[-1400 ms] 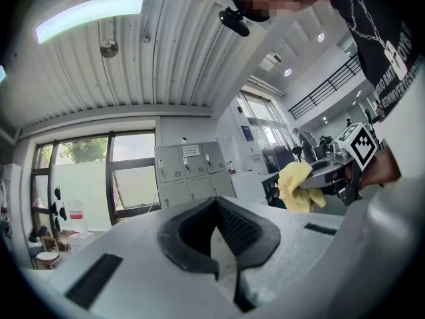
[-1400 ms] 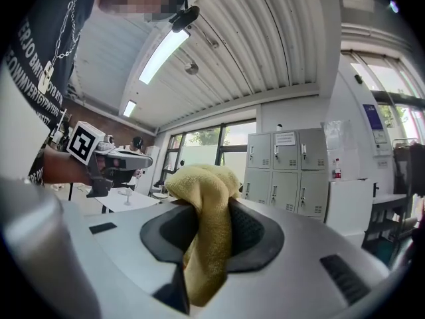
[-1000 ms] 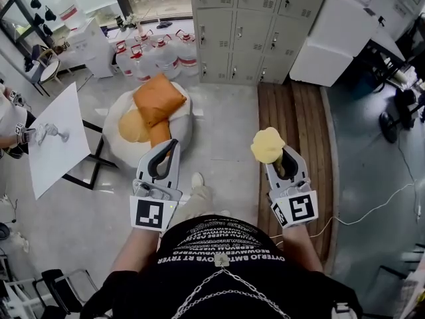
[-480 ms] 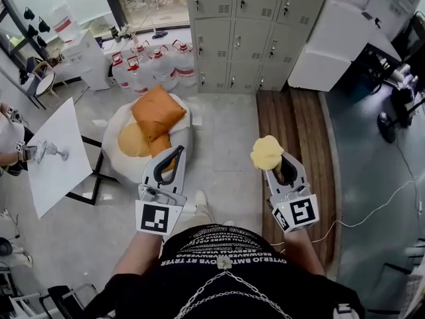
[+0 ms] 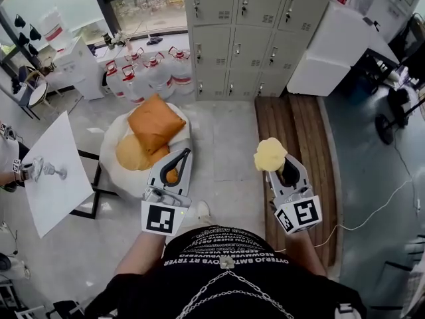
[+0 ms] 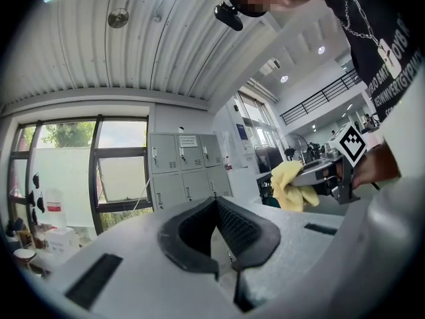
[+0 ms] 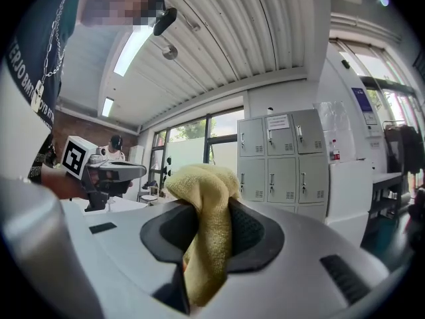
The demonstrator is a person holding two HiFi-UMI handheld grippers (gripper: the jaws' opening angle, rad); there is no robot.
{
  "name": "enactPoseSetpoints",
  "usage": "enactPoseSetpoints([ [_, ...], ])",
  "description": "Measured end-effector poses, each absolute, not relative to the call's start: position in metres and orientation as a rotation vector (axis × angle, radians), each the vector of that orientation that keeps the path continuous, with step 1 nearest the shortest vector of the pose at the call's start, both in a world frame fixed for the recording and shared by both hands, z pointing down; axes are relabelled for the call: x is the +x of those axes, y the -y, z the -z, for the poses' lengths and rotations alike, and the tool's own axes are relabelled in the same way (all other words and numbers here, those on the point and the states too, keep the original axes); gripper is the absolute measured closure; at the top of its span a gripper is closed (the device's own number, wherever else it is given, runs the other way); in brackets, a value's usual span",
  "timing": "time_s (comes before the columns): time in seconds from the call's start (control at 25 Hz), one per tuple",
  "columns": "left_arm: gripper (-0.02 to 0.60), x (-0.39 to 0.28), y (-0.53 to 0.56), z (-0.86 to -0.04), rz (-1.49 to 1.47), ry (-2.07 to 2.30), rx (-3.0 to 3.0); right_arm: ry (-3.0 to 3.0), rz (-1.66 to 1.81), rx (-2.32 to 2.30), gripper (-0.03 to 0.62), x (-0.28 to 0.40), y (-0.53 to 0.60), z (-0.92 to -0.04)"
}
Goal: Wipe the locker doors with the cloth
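- Head view: the person stands well back from the locker doors (image 5: pixel 246 32), which fill the far wall in a grey bank, each door with a small handle and vents.
- The cloth (image 5: pixel 269 155) is a yellow, fluffy rag bunched into a ball at the tip of the right gripper (image 5: pixel 280 171), far from any door.
- Right gripper view: the jaws are pinched onto the middle of the cloth, with a wad standing above the pads and a tail hanging below them.
- The left gripper (image 5: pixel 174 168) carries nothing. Its own view shows the pads meeting at their tips with only a small gap behind.
- I judge the cloth to be light, soft and limp. It will fold and flatten against a door and cannot push back, so pressure must come from the gripper itself.
- The hold looks sound: a thick fold sits deep between the pads, and enough wad stands proud to meet the metal first.
- The door handles could snag the loose tail and tug the cloth free, so I would tuck it or wipe around them.
- Wiping has not begun. The next step is probably to walk up to the doors.
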State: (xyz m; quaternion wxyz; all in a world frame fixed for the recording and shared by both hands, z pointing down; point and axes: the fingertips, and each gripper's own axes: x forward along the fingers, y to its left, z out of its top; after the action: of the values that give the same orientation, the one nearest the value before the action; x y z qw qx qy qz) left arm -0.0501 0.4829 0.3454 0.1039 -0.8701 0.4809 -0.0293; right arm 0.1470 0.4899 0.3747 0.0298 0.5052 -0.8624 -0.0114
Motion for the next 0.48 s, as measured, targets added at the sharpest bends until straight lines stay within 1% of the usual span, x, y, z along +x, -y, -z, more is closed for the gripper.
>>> enactPoseSetpoints([
  [0.2, 0.575, -0.069, -0.439, -0.352, 0.059, -1.412, -2.610, 2.652, 0.020, 1.552, 0.484, 0.122, -0.454, -0.375],
  [0.48, 0.575, -0.077, -0.401, -0.343, 0.021, -1.307, -2.601, 2.605, 0.052, 1.594, 0.484, 0.106, -0.424, -0.368],
])
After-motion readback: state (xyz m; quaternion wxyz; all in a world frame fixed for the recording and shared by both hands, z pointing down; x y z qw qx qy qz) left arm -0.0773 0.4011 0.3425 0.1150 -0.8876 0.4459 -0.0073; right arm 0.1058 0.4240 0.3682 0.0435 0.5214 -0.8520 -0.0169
